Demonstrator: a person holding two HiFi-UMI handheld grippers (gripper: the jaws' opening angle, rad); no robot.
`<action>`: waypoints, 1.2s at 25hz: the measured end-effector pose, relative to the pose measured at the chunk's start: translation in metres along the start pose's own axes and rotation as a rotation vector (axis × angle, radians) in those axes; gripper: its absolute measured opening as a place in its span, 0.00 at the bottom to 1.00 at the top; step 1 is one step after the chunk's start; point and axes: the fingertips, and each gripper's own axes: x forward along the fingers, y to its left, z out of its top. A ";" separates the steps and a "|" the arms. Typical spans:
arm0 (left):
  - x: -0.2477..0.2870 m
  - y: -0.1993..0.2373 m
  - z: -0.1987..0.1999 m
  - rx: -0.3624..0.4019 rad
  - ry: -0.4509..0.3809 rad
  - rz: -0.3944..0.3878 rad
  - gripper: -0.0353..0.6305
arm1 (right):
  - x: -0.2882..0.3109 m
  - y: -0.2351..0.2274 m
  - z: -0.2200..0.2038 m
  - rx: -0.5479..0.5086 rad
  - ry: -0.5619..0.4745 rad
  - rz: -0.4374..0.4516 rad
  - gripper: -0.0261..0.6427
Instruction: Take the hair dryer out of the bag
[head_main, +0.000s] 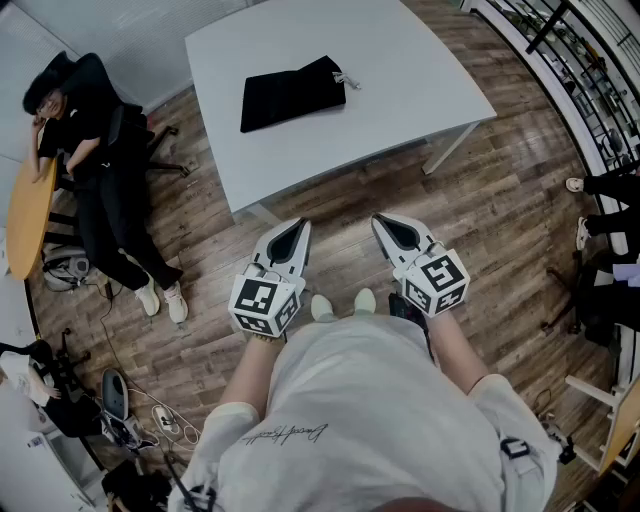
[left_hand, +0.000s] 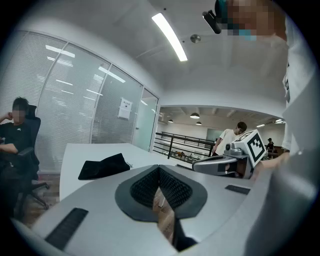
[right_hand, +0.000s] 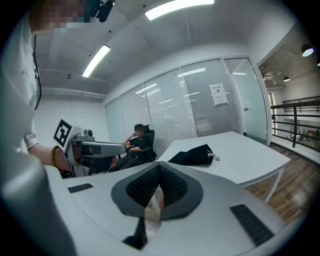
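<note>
Left claw (left_hand: 159, 170): jaws together, ribbed dark pads meeting at the tip, nothing between them; held low in front of the person, short of the table edge.
Right claw (right_hand: 159, 168): jaws together, nothing gripped; level with the left claw and just beside it, the two apart.
Marker cubes: one on each claw, left (head_main: 262, 303) and right (head_main: 438, 278); black-and-white square patterns, no letters.
Bag (head_main: 292, 93): black, soft, lying flat on the table toward its far left part, well apart from both claws; a small pale cord end shows at its right corner.
Hair dryer: no view shows it.
Table (head_main: 420, 70): white, rectangular, on white legs; it carries the bag alone.
Shirt (head_main: 370, 420): pale, worn by the person holding the claws; a line of slanted script (head_main: 283, 433) runs across it, too small to read.
Notice (right_hand: 218, 94): white sheet on the glass wall behind the table; its print cannot be read.
Seated person (head_main: 90, 150): in black, on an office chair left of the table.
Floor (head_main: 500, 200): wood planks.
</note>
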 end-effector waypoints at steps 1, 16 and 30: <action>0.000 0.000 0.001 0.000 -0.001 0.001 0.07 | 0.000 0.001 0.000 0.001 0.002 0.003 0.07; 0.002 -0.011 -0.001 -0.006 0.001 -0.010 0.07 | -0.006 0.010 -0.003 0.072 -0.011 0.076 0.07; 0.026 -0.051 0.004 -0.001 -0.005 0.021 0.07 | -0.036 -0.015 -0.009 0.006 0.006 0.142 0.07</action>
